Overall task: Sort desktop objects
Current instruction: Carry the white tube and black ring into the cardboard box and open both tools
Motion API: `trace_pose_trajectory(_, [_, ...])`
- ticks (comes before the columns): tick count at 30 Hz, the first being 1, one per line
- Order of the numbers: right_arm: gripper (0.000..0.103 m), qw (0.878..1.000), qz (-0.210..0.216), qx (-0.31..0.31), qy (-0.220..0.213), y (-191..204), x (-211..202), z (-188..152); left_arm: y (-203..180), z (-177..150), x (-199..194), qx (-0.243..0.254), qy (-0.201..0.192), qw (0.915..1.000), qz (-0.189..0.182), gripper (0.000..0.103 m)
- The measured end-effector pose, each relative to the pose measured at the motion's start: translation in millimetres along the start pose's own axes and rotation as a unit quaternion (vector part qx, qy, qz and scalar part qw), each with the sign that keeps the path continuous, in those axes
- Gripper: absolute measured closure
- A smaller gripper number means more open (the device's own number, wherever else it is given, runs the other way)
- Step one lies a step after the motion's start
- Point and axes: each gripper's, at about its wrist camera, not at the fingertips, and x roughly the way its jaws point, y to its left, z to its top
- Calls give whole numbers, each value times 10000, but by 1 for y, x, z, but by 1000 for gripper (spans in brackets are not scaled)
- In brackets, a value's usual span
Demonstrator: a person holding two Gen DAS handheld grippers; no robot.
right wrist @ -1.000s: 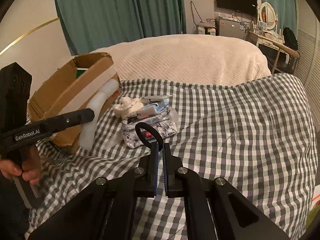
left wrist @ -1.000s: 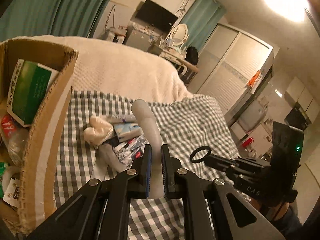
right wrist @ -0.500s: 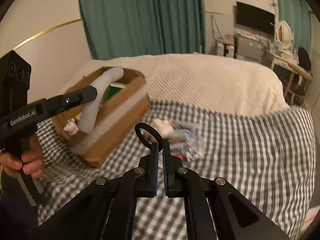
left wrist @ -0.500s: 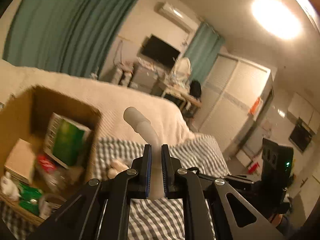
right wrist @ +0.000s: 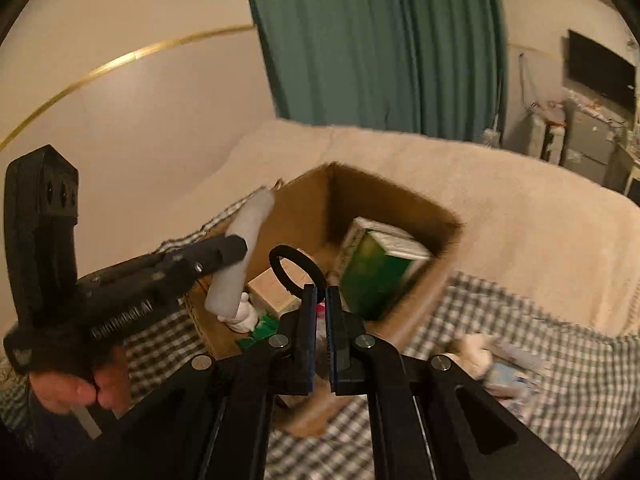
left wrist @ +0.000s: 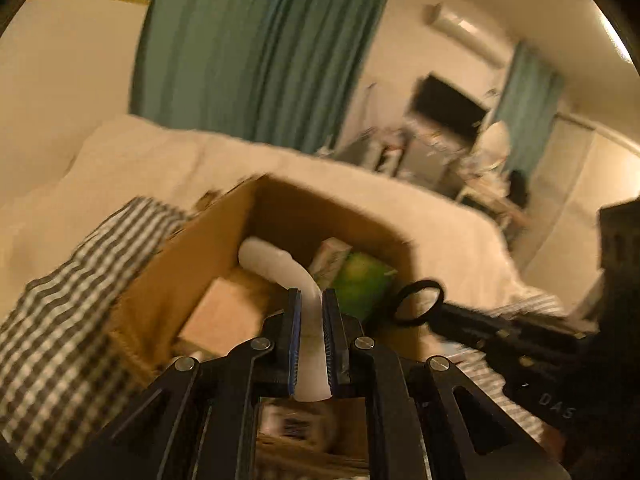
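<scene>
A bent white foam tube (left wrist: 280, 264) is clamped between the pads of the left claw (left wrist: 311, 344), its lower end pinched and its curved upper part reaching forward over the open cardboard box (left wrist: 224, 248). In the right wrist view the same tube (right wrist: 244, 256) is seen slanting above the box's near-left rim, so it is judged to be held there for dropping in. The tube is gripped near one end, probably so that the long free part can be lowered into the box first.

The right claw (right wrist: 318, 336) is closed on a thin black ring (right wrist: 294, 272), which stands up from between the fingertips and is likewise carried above the box (right wrist: 416, 304). The ring (left wrist: 418, 298) also appears in the left wrist view, just right of the tube. Both items are thus kept apart from each other, side by side, over the same container.

Inside the box a green-and-white carton (right wrist: 380, 276), a pale wooden block (right wrist: 272, 296) and a small white figure (right wrist: 244, 316) are already lodged, which leaves limited free room. On the checked cloth (right wrist: 540, 380) to the right of the box, a blurred heap of packets and a soft toy (right wrist: 480, 356) is left unsorted. The left grip handle is held in a hand (right wrist: 76, 388).
</scene>
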Motion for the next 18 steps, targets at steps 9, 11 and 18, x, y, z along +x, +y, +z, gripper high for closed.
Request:
trace_pose_trajectory(9, [48,9997,-231,-58,-9,1,15,-5,-1,-17,23,220,254,9970,690,38])
trace_pose_trajectory(11, [48,9996,-281,3,-70,-3,7,-5,-5,-16,14,204,119,9966,788,24])
trace_pose_trajectory(18, [48,9993,-216,231,-205,-23,-13,-6,-14,-13,8,288,65,9955,902,21])
